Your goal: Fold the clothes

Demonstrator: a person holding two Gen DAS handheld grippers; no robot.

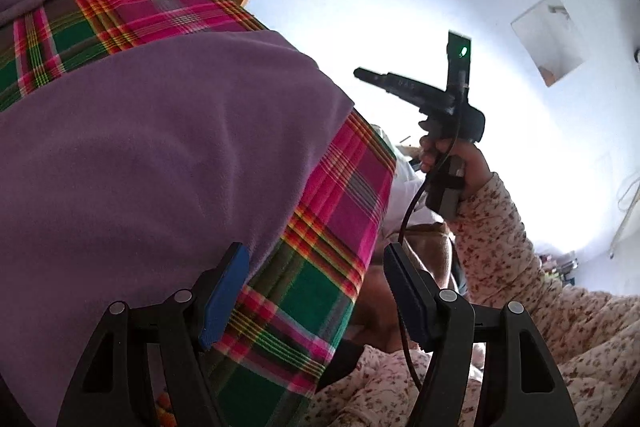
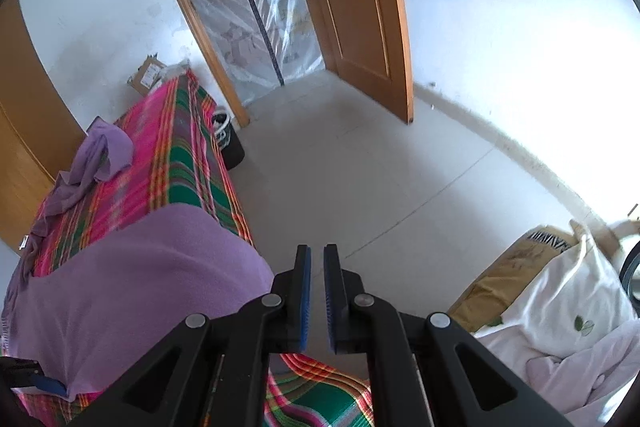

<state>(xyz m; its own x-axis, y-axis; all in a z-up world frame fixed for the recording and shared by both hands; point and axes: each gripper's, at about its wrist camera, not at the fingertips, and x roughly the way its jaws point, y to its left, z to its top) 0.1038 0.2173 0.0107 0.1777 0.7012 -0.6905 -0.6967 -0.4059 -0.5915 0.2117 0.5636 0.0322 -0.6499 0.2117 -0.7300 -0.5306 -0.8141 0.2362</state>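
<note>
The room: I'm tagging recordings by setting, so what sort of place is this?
Probably a bedroom at home: a bed under a plaid sheet, a wooden door, and a white pillow on the floor.

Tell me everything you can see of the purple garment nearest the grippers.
The purple garment looks like soft fleece, plain lilac, with no seams or print visible. It lies spread fairly flat and smooth on the plaid cloth, its edge reaching the near corner. The left gripper hangs open at its edge, one finger over it; contact is unclear. The right gripper isn't holding it.

Folded garment (image 2: 132, 279) on the bed cover (image 2: 180, 155), crumpled garment (image 2: 96, 159) behind it, doorway (image 2: 256, 7) beyond the bed.
</note>
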